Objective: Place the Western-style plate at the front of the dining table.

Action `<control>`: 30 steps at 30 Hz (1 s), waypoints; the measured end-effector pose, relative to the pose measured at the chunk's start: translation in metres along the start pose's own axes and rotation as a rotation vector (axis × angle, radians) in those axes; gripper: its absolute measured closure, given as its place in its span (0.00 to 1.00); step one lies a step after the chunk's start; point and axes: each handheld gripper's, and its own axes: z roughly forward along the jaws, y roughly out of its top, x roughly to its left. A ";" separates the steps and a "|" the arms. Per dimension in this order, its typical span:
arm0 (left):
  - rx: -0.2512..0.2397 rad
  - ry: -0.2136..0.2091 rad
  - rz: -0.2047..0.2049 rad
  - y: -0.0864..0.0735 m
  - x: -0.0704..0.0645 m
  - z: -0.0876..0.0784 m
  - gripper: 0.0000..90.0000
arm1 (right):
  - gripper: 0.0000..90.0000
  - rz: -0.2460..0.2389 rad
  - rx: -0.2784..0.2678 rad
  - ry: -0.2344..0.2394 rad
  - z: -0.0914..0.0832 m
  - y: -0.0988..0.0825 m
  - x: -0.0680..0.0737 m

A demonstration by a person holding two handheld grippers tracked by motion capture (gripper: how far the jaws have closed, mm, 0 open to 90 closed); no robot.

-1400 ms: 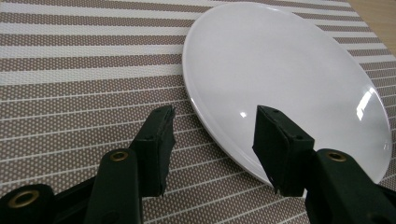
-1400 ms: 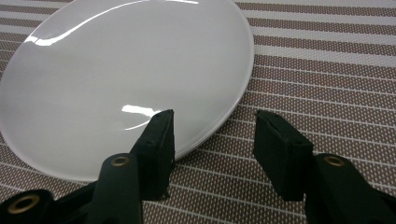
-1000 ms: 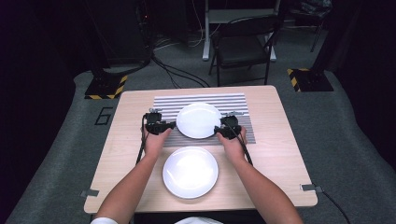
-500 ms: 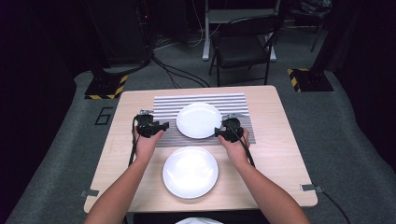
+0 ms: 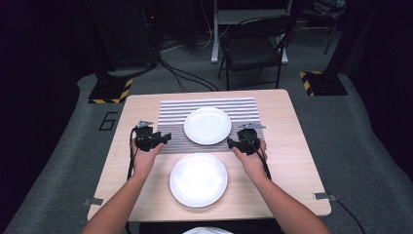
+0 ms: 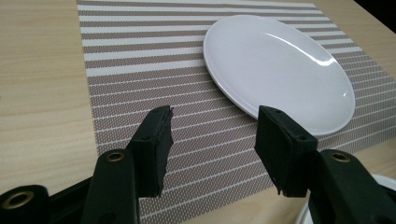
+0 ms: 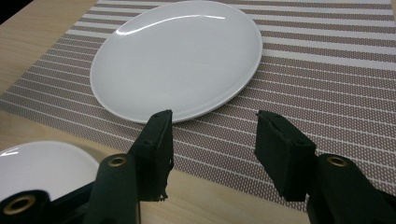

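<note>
Two white plates sit on the wooden table. The far plate rests on the striped placemat, which lies toward the table's far edge. The near plate rests on bare wood close to the near edge, at the middle.

Change since the earlier frames: both grippers were at the far plate's rim, one at each side. The left gripper has since drawn back toward the table's left edge and now stands apart from the plate. The right gripper has also eased back and now sits just beside the plate's right rim.

Both claws stand wide open and hold nothing; the left gripper view and right gripper view show placemat between the jaws.

Judgement: the far plate has been released onto the placemat, so that placement step appears complete.

Readable writing: a figure "6" is marked on the floor by the table's left far corner. No brand is legible.
</note>
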 end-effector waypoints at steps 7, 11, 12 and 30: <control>0.000 -0.012 0.022 -0.013 0.001 -0.016 0.50 | 0.51 -0.017 -0.024 0.003 -0.017 -0.016 -0.005; 0.011 -0.015 0.029 -0.022 0.003 -0.022 0.49 | 0.51 -0.028 -0.022 0.003 -0.025 -0.026 -0.007; 0.011 -0.015 0.024 -0.025 0.003 -0.023 0.48 | 0.50 -0.036 -0.026 0.004 -0.027 -0.029 -0.007; 0.049 0.008 0.073 -0.058 0.010 -0.027 0.46 | 0.48 -0.089 0.002 0.011 -0.030 -0.061 -0.005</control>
